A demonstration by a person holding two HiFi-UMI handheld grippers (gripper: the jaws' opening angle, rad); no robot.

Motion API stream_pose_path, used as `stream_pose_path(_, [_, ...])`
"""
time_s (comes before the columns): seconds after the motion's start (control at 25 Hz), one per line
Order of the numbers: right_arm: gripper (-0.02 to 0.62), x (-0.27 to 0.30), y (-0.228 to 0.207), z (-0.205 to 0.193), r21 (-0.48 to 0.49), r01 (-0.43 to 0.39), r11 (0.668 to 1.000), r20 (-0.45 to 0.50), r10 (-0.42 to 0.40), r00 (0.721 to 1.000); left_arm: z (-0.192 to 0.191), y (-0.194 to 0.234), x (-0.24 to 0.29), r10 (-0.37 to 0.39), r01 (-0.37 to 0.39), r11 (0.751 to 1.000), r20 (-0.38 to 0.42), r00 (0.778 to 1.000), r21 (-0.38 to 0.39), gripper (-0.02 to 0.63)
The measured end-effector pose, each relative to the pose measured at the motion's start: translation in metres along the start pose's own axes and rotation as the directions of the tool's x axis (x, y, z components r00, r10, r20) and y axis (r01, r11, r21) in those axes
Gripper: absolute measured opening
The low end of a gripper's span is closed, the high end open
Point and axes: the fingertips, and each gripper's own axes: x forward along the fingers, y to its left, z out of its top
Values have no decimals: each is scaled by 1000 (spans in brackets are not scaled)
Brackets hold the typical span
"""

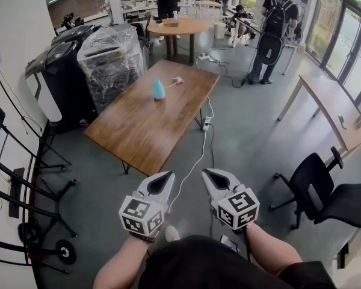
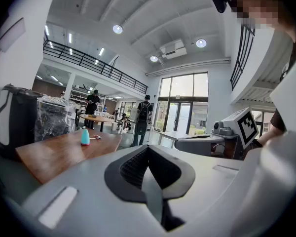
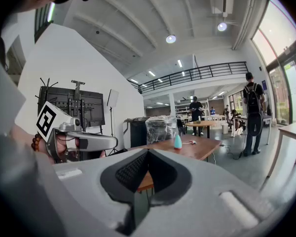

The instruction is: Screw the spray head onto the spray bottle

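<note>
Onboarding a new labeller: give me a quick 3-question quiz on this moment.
1. True or false: the bottle stands on the table, with the spray head lying beside it.
2. The left gripper holds: A) the bottle B) the spray head C) nothing.
3. Fill in: on the right gripper, the fingers are ___ (together/apart).
Key: 1 true; 2 C; 3 together.
</note>
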Motion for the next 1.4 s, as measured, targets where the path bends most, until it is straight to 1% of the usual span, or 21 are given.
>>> stream_pose_path(0.28, [-8,73,1,21,-4,21,1000,-13,-21,1000,22,73,14,-20,20,1000,-1,1000,4,14])
stream_pose_path(0.4, [-8,98,1,24,-7,20,1000,-26,-20,999,26,99,21,-18,18,1000,-7,1000,-9,14])
stream_pose_path(0.6, [-9,127,-10,25,-6,21,1000,-53,-21,998,29,122,37,-24,24,1000,-9,1000,-12,14])
stream_pose_path(0.8, [-8,156,-30,27,0,3,1000,-61,-3,998,26,144,60,-7,7,1000,-24,1000,-25,14])
stream_pose_path(1.0, [-9,184,-63,31,6,-51,999,-58,51,997,33,162,96,48,-49,999,-29,998,-19,14])
stream_pose_path(1.2, [-8,206,-117,42,15,-99,995,-50,99,994,42,168,149,96,-96,995,-36,995,-10,14])
stream_pose_path(1.4, [-9,216,-172,47,23,-150,988,-59,151,987,53,167,203,151,-152,988,-39,988,-11,14])
